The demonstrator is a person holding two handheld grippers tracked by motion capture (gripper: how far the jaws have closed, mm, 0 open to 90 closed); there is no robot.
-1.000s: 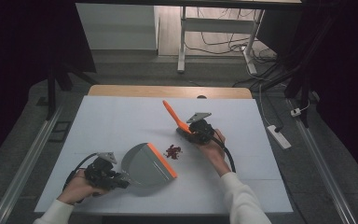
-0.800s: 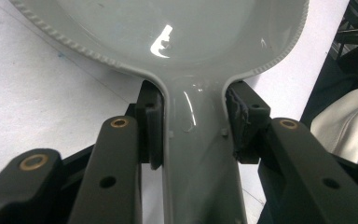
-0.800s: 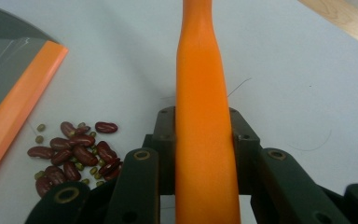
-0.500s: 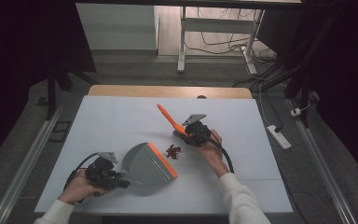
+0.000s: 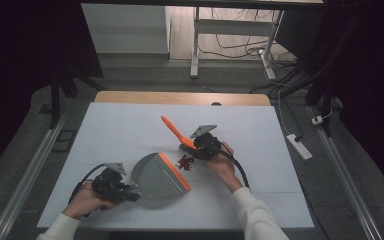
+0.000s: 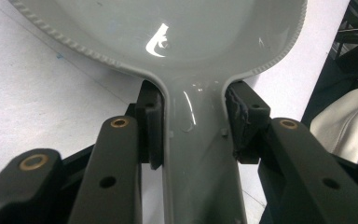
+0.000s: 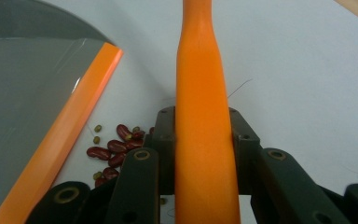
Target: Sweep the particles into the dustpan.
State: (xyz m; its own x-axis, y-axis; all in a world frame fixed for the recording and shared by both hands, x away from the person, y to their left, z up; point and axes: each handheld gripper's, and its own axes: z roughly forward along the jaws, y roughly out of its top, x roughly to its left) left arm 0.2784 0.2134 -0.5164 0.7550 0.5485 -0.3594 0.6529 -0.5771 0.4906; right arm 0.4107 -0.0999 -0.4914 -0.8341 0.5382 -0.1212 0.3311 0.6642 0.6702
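**Dustpan and brush held over a white tabletop in a dark room**

The tabletop (image 5: 130, 130) was covered in a plain white sheet, with a strip of bare wood showing along its far edge. The room around it was dark. Beyond the far edge stood the legs of a white frame (image 5: 195, 45) on a pale floor with loose cables (image 5: 240, 47) trailing across it. A white power strip (image 5: 300, 146) lay on the grey floor just off the right side of the tabletop, and metal rails (image 5: 27, 175) ran along the floor on both sides.

On the near half of the tabletop lay a grey dustpan (image 5: 155, 175) with an orange lip, its lip turned toward a small heap of dark red beans (image 5: 185, 162), near it but not touching. A few smaller greenish beans were mixed in, seen from the right gripper view.

The left gripper (image 6: 193, 123) had its fingers (image 6: 151, 126) closed on the dustpan's grey handle, pressing it from both sides. The right gripper (image 7: 200, 135) gripped the orange brush handle (image 5: 172, 129), which rose tilted up and away toward the far left. The brush head sat just beside the beans, mostly hidden behind the gripper.
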